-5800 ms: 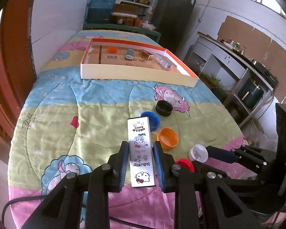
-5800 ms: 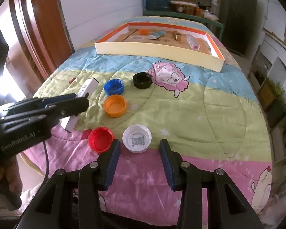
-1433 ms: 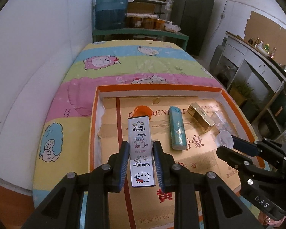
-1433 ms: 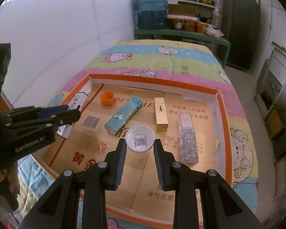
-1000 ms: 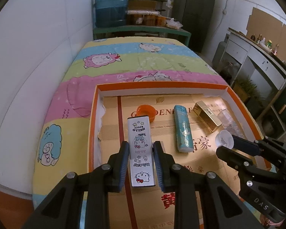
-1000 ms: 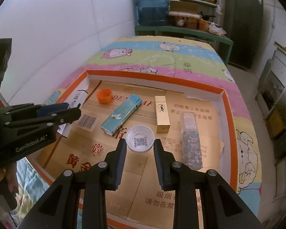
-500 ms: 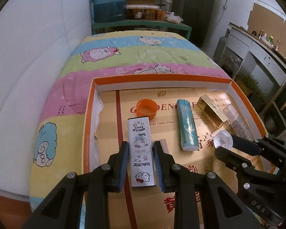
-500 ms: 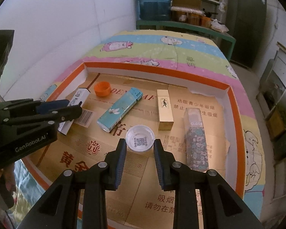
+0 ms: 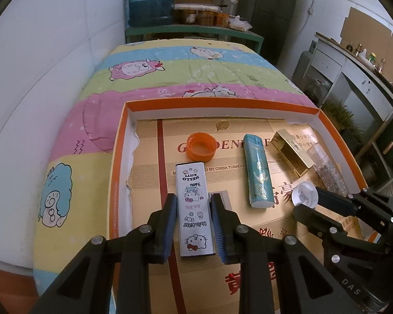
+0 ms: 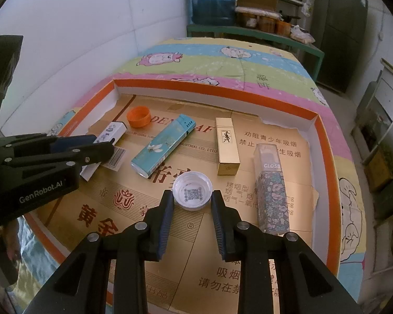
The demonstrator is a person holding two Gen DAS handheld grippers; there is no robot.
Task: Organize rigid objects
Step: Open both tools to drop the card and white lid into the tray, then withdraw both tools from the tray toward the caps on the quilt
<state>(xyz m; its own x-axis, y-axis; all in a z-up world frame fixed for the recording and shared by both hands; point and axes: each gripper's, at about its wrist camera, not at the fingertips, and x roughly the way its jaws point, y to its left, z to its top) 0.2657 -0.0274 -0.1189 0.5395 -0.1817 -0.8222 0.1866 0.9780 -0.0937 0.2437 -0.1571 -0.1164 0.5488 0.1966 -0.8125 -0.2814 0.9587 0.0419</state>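
My left gripper (image 9: pixel 193 225) is shut on a white Hello Kitty box (image 9: pixel 194 208), held low over the left part of an orange-rimmed cardboard tray (image 9: pixel 222 104). My right gripper (image 10: pixel 192 210) is shut on a white bottle cap (image 10: pixel 192 190) with a QR code inside, held over the tray's middle; the cap also shows in the left wrist view (image 9: pixel 304 194). In the tray lie an orange cap (image 9: pixel 201 147), a teal lighter (image 9: pixel 256 173), a gold lipstick box (image 10: pixel 226 149) and a floral gloss box (image 10: pixel 272 192).
The tray rests on a bed with a pastel cartoon quilt (image 9: pixel 196 70). A white wall runs along the left. A green shelf with a blue water jug (image 9: pixel 150 1) stands behind the bed, and cabinets stand at the right.
Both grippers moved from the near end of the bed to over the tray, carrying the box and the white cap. In the last second they have sunk lower toward the tray floor.
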